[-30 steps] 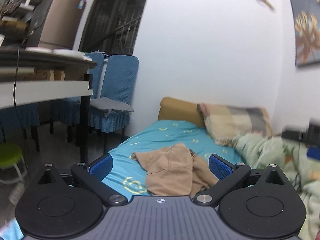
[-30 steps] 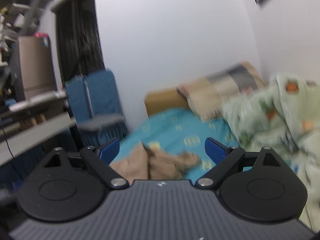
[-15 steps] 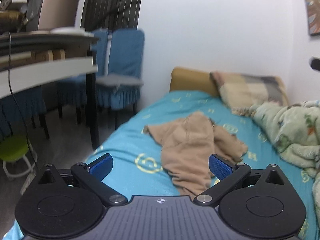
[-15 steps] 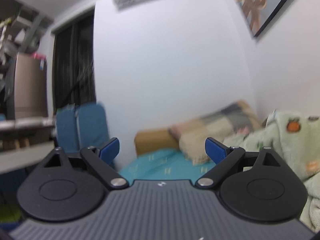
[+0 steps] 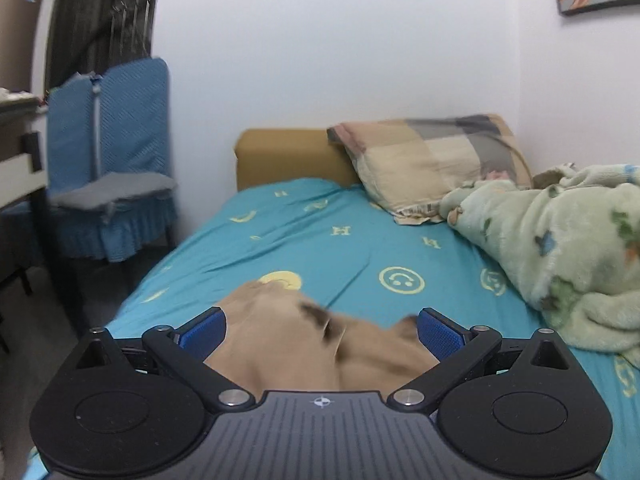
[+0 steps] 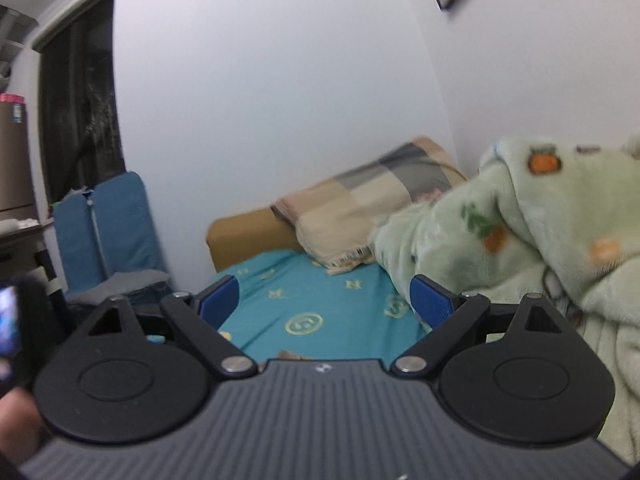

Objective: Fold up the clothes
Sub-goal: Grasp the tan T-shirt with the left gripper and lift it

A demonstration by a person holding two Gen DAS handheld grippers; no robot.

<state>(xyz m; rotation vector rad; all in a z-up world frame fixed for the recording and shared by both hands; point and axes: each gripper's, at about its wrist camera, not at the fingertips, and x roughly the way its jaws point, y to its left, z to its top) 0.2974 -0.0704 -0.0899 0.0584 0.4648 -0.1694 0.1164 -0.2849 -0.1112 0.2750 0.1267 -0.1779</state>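
garment (image 5: 288,340) fills the wide-spread left gripper (image 5: 320,330) view; wide-spread right gripper (image 6: 324,300) sees mostly bedsheet (image 6: 320,300).

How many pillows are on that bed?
1: a patchwork pillow leans on the headboard at the far end. The green blanket beside it may hide others.

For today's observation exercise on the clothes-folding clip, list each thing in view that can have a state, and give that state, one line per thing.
left gripper: open, empty, fingers either side of the garment
right gripper: open, empty
tan garment: crumpled, unfolded, lying on the sheet
teal bed sheet: spread, lightly wrinkled
green blanket: bunched in a heap
patchwork pillow: leaning against the headboard
blue chair: unoccupied, grey cushion on its seat
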